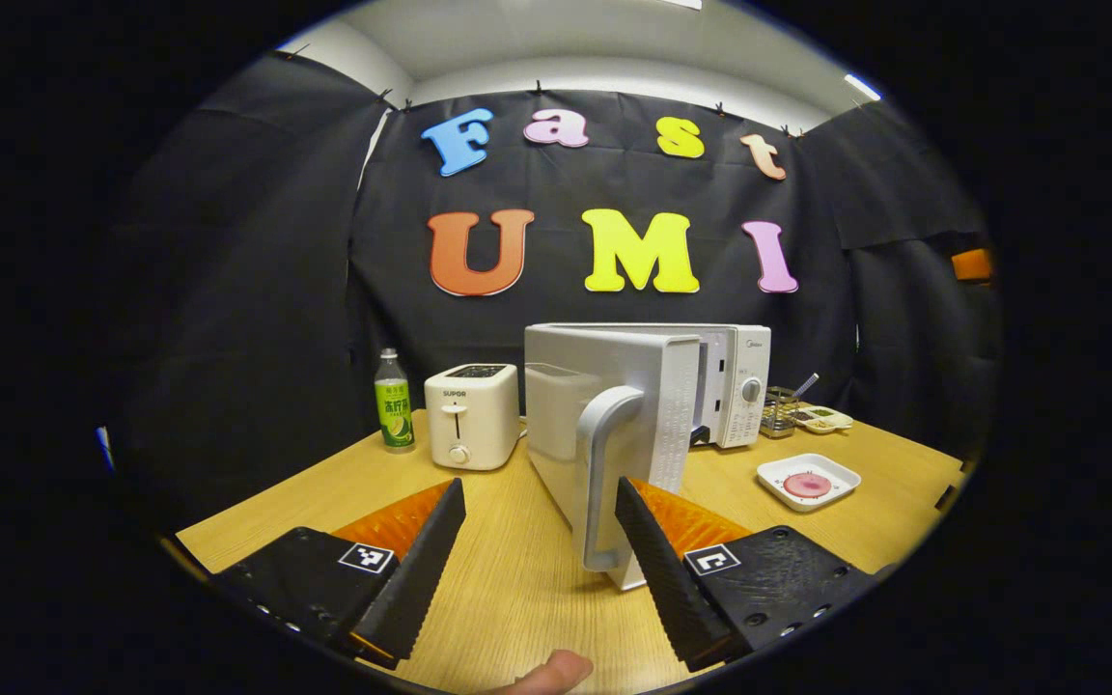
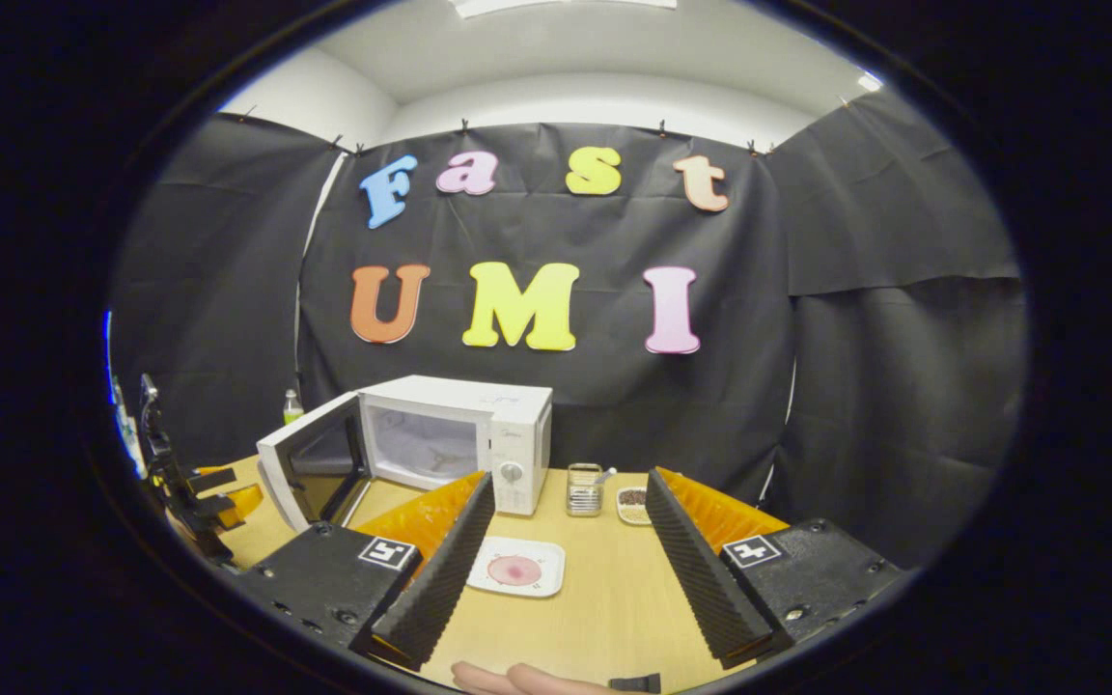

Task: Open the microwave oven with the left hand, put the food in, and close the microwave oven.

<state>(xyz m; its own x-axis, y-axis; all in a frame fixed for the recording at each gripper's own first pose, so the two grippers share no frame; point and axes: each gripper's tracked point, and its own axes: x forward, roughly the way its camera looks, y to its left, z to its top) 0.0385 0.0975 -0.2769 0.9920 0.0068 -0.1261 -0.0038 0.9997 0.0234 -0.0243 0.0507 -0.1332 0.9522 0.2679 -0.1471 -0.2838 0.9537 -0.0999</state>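
Observation:
The white microwave [image 1: 737,381] stands at the back of the wooden table with its door [image 1: 648,386] swung wide open, edge-on to me. The door's handle [image 1: 602,463] lies between my left gripper's fingers, close to the right one. My left gripper [image 1: 542,492] is open and does not press on it. In the right gripper view the microwave [image 2: 503,434] shows its empty cavity, door [image 2: 310,468] open to the left. A white square plate [image 2: 493,569] [image 1: 838,473] carries pink round food [image 2: 515,571] [image 1: 807,485]. My right gripper [image 2: 570,483] is open above the plate.
A white toaster [image 1: 472,415] and a green bottle [image 1: 394,401] stand left of the microwave. A glass jar [image 2: 583,489] and a small dish [image 2: 631,502] sit to its right. The left gripper [image 2: 189,492] shows at the far left. Black cloth walls surround the table [image 1: 508,579].

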